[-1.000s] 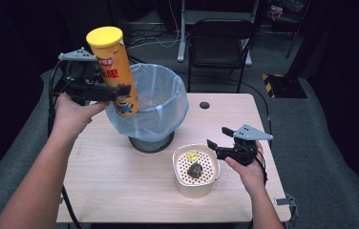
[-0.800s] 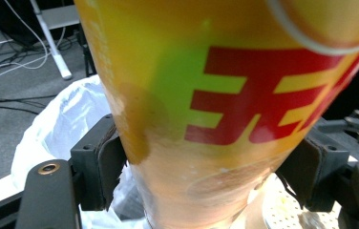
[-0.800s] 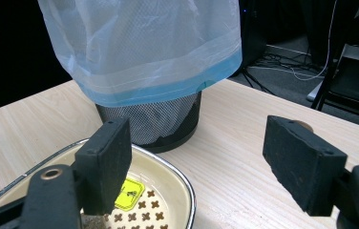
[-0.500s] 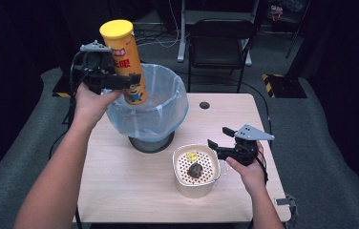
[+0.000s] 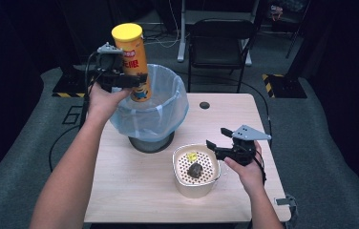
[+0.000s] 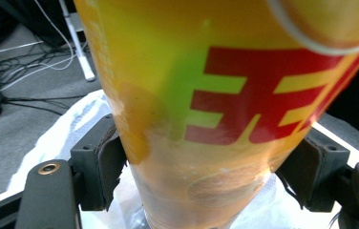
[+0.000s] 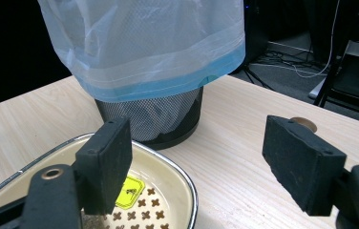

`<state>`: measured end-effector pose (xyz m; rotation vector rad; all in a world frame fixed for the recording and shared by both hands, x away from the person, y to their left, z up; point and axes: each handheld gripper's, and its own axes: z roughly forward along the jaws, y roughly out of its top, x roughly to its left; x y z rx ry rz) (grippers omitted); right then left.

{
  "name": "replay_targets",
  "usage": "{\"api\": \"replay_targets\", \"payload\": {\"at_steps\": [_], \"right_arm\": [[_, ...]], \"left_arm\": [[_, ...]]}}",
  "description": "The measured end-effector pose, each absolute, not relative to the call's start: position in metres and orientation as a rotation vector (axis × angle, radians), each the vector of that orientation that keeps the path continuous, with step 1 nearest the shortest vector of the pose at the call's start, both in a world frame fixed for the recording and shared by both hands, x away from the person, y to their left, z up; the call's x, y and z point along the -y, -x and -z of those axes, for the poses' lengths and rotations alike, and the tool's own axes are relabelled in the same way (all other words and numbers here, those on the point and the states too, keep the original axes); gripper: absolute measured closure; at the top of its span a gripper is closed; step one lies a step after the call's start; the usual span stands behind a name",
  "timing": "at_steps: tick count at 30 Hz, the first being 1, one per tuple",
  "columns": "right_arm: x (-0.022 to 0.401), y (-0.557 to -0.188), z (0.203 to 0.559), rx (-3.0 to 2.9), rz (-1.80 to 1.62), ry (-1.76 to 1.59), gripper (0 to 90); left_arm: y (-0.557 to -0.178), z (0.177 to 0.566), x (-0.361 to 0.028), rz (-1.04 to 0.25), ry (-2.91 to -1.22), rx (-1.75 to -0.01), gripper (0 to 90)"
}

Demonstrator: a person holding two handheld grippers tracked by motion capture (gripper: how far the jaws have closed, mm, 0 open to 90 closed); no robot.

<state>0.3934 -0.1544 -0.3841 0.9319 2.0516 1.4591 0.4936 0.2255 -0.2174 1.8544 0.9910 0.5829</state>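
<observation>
Left tongs (image 5: pixel 129 81) clenched on the can (image 5: pixel 131 62), pads pressed to both its sides, holding it upright over the near-left rim of the bagged bin (image 5: pixel 168 112), its base just inside the liner. Right tongs (image 5: pixel 216 143) released, hovering low by the right edge of the dish (image 5: pixel 182 183) on the desk (image 5: pixel 134 191), with nothing between the pads. In the dish: a dark lump (image 5: pixel 195 170) and a yellow tag (image 5: pixel 192 156).
</observation>
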Motion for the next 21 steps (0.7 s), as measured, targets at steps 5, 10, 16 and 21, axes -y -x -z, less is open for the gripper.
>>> {"api": "replay_targets", "payload": {"at_steps": [5,10,16,21], "right_arm": [[0.154,-0.394,0.385,-2.053,-1.459,-0.929,25.1],[0.156,-0.395,0.385,-2.050,-1.460,-0.936,25.0],[0.155,-0.395,0.387,-2.059,-1.455,-0.932,25.1],[0.153,-0.395,0.387,-2.066,-1.448,-0.920,25.1]], "left_arm": [[-0.501,0.227,-0.224,-0.586,-1.846,-1.012,24.4],[-0.511,0.235,-0.221,-0.580,-1.857,-1.046,24.4],[-0.521,0.244,-0.220,-0.538,-1.886,-1.086,24.3],[-0.524,0.247,-0.219,-0.546,-1.894,-1.096,24.3]]}}
